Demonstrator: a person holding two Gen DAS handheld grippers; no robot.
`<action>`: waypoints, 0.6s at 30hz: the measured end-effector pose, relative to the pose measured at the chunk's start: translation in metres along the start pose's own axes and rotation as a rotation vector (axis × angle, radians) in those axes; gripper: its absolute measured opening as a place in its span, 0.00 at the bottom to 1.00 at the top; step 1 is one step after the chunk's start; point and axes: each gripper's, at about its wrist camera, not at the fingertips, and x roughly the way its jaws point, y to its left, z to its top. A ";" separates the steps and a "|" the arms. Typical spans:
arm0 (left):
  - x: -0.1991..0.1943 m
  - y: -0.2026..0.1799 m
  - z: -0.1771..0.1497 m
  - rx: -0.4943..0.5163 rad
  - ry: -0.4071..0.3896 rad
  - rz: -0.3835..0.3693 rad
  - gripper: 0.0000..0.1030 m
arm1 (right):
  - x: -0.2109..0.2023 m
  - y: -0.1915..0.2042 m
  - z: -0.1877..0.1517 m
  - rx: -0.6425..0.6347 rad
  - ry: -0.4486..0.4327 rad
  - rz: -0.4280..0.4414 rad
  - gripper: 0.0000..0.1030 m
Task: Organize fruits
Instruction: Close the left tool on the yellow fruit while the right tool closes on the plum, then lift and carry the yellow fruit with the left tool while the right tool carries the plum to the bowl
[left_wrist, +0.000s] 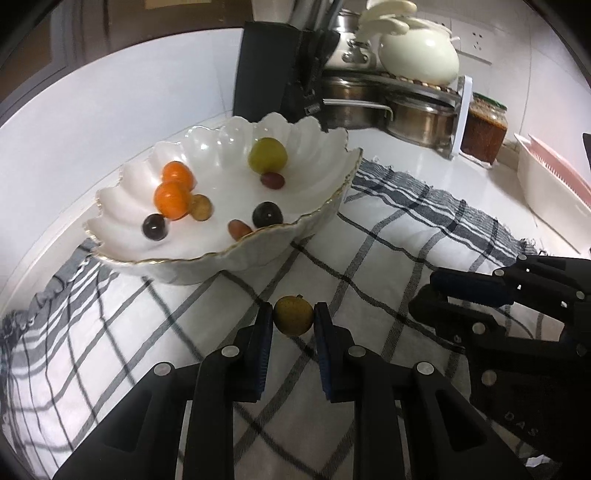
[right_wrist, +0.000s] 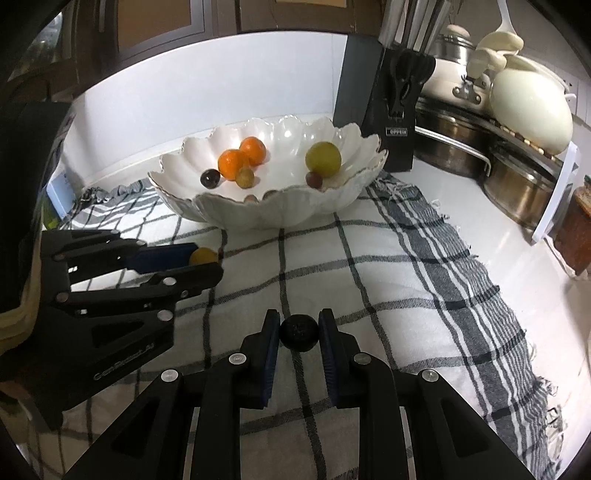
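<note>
Covering the white counter, a grey-and-white checked cloth (right_wrist: 388, 266) carries a scalloped white ceramic bowl with a gilt rim (right_wrist: 207, 210), which already contains two small oranges (right_wrist: 242, 157), a round green fruit (right_wrist: 323, 157) and several dark and reddish grape-sized fruits. Nearer the cameras, the left gripper (left_wrist: 293, 319) has its blue pads closed on a small yellow-brown round fruit (left_wrist: 293, 315), and the right gripper (right_wrist: 298, 330) is likewise clamped on a small black round fruit (right_wrist: 298, 332), both low over the cloth short of the bowl. Judged from this layout, most of the sorting is done, and these two gripped fruits remain to be carried into the bowl.
</note>
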 end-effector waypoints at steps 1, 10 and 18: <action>-0.004 0.001 -0.001 -0.007 -0.004 0.006 0.23 | -0.002 0.001 0.001 -0.003 -0.005 0.000 0.23; -0.037 0.006 -0.005 -0.062 -0.042 0.058 0.23 | -0.026 0.008 0.007 -0.028 -0.064 0.007 0.23; -0.067 0.011 -0.007 -0.144 -0.081 0.096 0.23 | -0.047 0.012 0.015 -0.045 -0.118 0.017 0.23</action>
